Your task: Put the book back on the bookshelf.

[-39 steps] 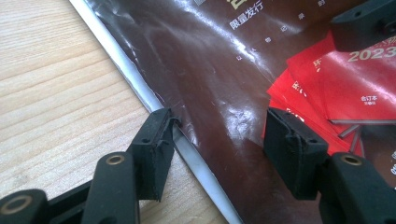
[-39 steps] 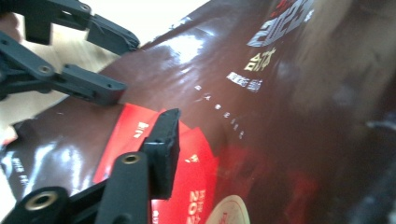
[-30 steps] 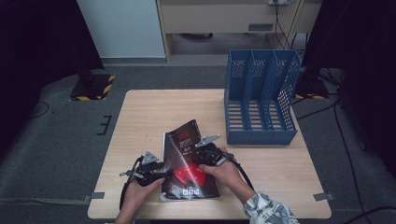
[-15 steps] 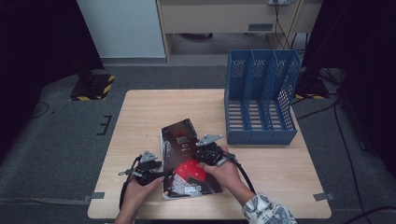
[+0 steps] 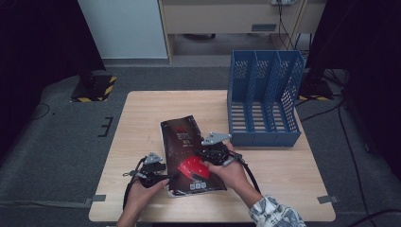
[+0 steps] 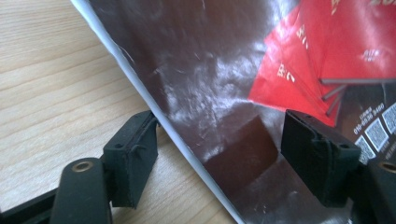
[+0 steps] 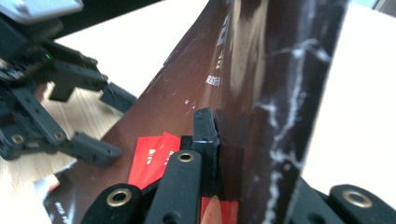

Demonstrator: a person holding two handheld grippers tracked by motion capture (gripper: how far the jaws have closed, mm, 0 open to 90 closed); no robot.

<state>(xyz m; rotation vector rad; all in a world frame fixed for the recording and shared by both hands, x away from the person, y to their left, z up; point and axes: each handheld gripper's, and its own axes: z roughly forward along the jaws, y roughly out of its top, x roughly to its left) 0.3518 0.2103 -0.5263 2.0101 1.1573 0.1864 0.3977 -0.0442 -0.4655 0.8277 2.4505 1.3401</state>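
- The glossy dark-brown magazine with red fan artwork on its cover point(image 5: 189, 156) lies near the front of the pale wooden surface point(image 5: 142, 118), just left of the blue perforated plastic three-slot file holder point(image 5: 262, 99).
- The right claw point(image 5: 208, 153) is clamped on the magazine's right edge; in the right gripper view the cover point(image 7: 261, 93) stands steeply between the closed jaws.
- Compared with a second ago, that edge sits higher off the surface and the magazine has swung a little, so its top points more towards the far side.
- The left claw point(image 5: 163, 177) has just been opening; its jaws now stand apart on either side of the magazine's white left page edge point(image 6: 154, 107), pads not pressing.
- My reading: the left claw has let go, leaving the lift to the right one alone.
- The next move is probably to stand the magazine up and carry it into a slot; a one-sided grip on floppy pages may let it sag.
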